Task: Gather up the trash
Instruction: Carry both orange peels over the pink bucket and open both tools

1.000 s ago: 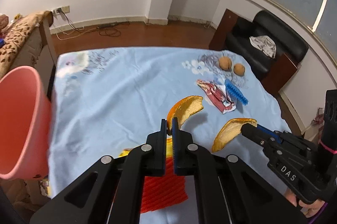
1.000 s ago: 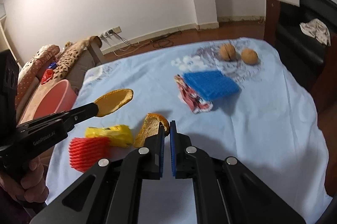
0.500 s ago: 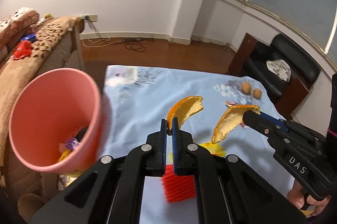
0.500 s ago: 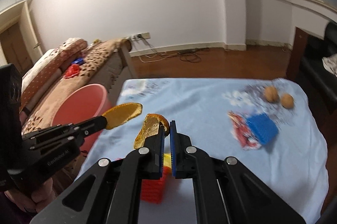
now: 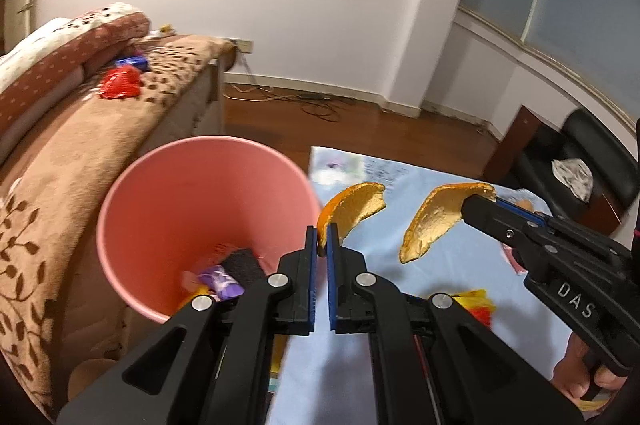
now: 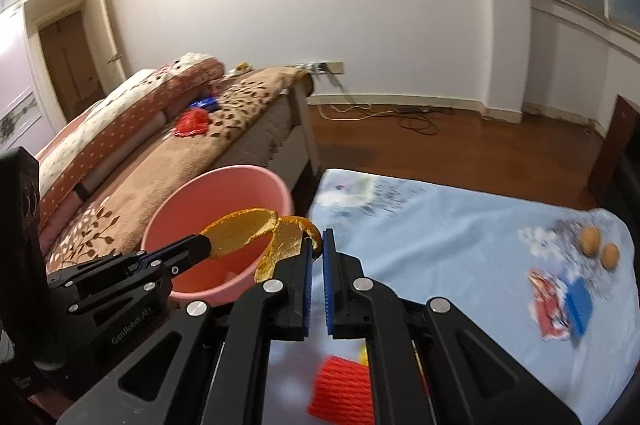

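Orange peel [image 5: 352,211] in left gripper [image 5: 322,245], "DAS" lettering

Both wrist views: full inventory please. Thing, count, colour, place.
Bin: 1, pink, beside the table, trash inside.
Orange peel: 1, orange, held in left gripper.
Second peel: 1, orange, held in right gripper.
Foam net: 1, red, on tablecloth.
Yellow wrapper: 1, yellow, on tablecloth.
Red wrapper: 1, red, on tablecloth, against blue pad.
Blue pad: 1, blue, on tablecloth.
Walnuts: 2, brown, far end of tablecloth.
Tablecloth: 1, light blue.
Sofa: 1, brown patterned, behind bin.
Left gripper: black, blue pads, shut.
Right gripper: black, blue pads, shut.
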A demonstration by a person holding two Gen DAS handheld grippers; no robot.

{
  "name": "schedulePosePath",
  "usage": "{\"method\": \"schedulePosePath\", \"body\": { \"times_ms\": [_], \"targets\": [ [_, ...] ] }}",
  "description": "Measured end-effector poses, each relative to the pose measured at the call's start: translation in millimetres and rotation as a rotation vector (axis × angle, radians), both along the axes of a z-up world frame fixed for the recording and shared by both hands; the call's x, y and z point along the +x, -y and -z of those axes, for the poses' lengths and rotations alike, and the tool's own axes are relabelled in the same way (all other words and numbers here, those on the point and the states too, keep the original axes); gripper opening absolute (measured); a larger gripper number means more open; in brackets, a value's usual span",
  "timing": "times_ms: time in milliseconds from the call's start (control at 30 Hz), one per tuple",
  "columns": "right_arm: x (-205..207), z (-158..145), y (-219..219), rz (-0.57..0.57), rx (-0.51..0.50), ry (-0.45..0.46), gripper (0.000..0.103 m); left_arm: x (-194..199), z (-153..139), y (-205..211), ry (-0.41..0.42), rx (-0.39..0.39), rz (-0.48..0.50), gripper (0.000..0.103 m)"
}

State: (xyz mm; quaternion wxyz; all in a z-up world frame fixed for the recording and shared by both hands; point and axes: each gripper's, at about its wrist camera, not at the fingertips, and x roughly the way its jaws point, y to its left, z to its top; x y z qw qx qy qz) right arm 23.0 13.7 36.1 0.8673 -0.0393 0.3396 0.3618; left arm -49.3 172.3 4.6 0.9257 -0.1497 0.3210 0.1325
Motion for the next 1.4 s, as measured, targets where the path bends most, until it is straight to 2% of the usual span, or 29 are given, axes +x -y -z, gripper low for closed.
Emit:
{"method": "schedulePosePath", "body": {
  "times_ms": [267, 633, 967, 1300, 1400],
  "targets": [
    [-6, 4, -57, -0.082, -0.032, 0.012, 0.004, -15, 6, -31, -0.008, 0.01, -0.079, 0.004],
    [1, 24, -98, -0.119, -0.089, -0.01, 0.004, -17, 24, -66, -0.049, -0.015, -0.146, 0.004],
    [9, 44, -116, -0.131, -0.129, -0.046, 0.005, -13, 42, -86, -0.089, -0.05, -0.177, 0.004],
    [11, 46, -114, -0.126, -0.126, -0.058, 0.005, -14, 42, -90, -0.088, -0.053, -0.192, 0.004],
    [10, 44, -113, -0.125, -0.12, -0.059, 0.005, -16, 40, -88, -0.089, -0.044, -0.194, 0.01]
  ]
}}
